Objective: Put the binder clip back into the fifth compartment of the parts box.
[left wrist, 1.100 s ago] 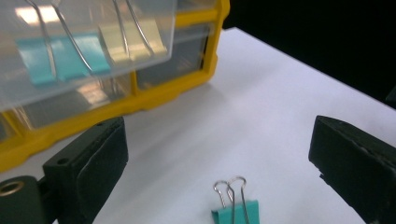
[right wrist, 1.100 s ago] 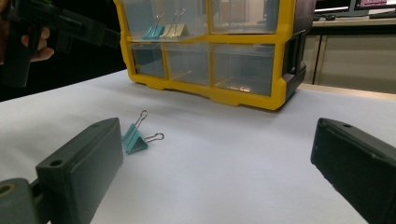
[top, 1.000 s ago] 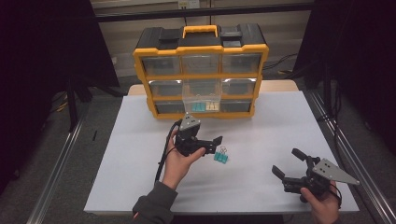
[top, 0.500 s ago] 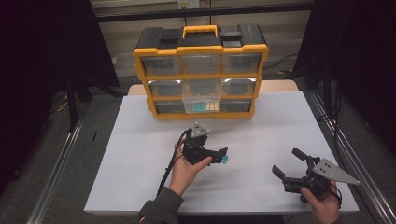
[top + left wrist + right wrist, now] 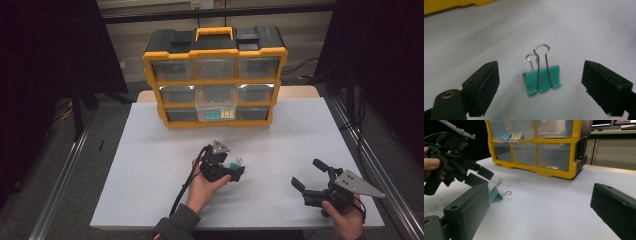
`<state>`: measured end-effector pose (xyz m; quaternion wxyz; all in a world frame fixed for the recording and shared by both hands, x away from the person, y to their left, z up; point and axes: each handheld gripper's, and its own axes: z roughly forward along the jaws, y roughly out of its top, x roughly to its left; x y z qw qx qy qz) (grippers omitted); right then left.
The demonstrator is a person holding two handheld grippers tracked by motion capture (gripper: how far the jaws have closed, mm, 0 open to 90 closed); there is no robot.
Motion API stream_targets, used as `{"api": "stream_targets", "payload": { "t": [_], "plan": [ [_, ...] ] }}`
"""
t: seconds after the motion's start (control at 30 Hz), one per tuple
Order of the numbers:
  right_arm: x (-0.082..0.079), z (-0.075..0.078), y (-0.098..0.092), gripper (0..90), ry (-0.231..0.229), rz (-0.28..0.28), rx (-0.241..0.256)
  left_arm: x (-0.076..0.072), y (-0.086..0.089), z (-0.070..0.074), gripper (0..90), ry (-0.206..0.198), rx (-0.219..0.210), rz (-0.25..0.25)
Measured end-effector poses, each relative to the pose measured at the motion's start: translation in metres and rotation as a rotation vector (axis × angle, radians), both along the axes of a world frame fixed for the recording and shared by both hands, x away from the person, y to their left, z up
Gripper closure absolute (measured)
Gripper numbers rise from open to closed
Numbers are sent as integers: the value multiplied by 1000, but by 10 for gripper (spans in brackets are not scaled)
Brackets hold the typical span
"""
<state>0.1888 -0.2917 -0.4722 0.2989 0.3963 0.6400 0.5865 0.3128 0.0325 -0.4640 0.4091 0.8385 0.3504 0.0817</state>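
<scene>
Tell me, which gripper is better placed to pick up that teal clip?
Left. The left gripper is open with the teal binder clip between its jaws; the right gripper is farther away.

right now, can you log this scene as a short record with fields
work in hand: picking up the teal binder clip
clip state: on the white table, one wire handle up, one lying flat
left hand-held gripper: open, jaws either side of the clip, not touching it
right hand-held gripper: open, holding nothing, apart from the clip
organiser: yellow and black, at the far edge, middle drawer pulled out with clips inside
</scene>
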Motion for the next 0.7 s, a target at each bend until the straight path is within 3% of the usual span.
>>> {"api": "stream_targets", "payload": {
  "t": [0.3, 0.5, 0.67, 0.7],
  "plan": [
    [0, 0, 1, 21, -1, 0, -4, 0, -10, -11, 293, 27, 23, -24],
    [0, 0, 0, 21, -2, -1, -2, 3, -14, -17, 347, 36, 33, 1],
    [0, 0, 0, 22, -4, -3, 0, 2, -15, -18, 389, 11, 52, 20],
    [0, 0, 0, 22, -3, 0, -2, 1, -17, -19, 421, 13, 23, 48]
  ]
}}
